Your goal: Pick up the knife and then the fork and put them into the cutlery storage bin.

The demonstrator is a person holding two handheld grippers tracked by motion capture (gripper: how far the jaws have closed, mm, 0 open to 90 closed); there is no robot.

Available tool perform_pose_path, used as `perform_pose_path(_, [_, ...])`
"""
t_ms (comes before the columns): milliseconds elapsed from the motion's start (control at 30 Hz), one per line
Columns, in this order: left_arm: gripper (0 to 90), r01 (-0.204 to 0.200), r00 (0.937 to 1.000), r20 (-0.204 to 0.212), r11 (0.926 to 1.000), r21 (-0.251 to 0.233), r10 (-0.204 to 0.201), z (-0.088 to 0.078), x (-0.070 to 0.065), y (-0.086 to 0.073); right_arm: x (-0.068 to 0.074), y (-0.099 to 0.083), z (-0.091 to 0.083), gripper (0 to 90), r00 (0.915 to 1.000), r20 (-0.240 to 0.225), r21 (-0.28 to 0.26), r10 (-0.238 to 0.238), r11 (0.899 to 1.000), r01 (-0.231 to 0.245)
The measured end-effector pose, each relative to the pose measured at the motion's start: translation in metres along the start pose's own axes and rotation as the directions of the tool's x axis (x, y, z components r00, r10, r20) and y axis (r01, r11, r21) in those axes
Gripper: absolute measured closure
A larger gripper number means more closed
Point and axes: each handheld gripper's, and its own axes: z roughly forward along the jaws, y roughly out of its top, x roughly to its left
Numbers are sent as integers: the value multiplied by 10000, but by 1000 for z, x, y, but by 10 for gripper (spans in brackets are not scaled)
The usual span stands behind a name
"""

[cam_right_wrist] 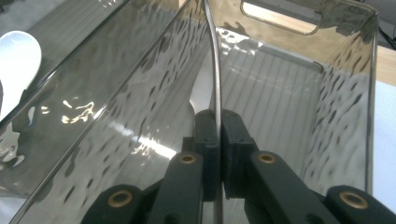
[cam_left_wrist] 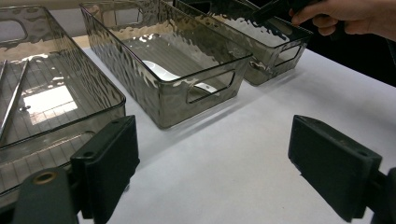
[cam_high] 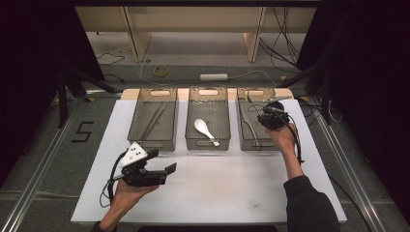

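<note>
High view, right gripper (cam_high: 270, 117): I hang over the right bin (cam_high: 256, 140) near the white board's (cam_high: 217, 193) far right corner, to drop sorted cutlery in.
Left gripper view, left gripper (cam_left_wrist: 212, 163): jaws wide, empty, idle beside the middle bin (cam_left_wrist: 187, 88).
Right gripper view: jaws pinched on a thin metal utensil (cam_right_wrist: 215, 70), its head hidden, above the bin floor.

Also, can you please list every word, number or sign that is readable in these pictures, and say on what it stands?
"5": a dark mark on the grey floor, left of the white table, in the high view.
No other text is readable; the three smoky clear plastic bins carry no labels.
</note>
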Motion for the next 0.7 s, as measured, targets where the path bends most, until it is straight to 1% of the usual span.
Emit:
perform_pose_path(133, [156,-13,10000,14,10000,43,13,1,-1,0,2,0,4,873,10000,-26,102,52,9999,-52])
perform_pose_path(267, [156,-23,10000,10,10000,61,23,0,-1,0,3,0,8,872,9996,-41,273,288,9992,-287])
perform_pose_path(467, [156,-6,10000,4,10000,82,6,1,-1,0,3,-2,12,871,9994,-84,390,327,9987,-324])
perform_pose_path(700, [156,-45,10000,-5,10000,75,45,1,-1,0,4,-4,15,868,9986,-147,586,505,9970,-496])
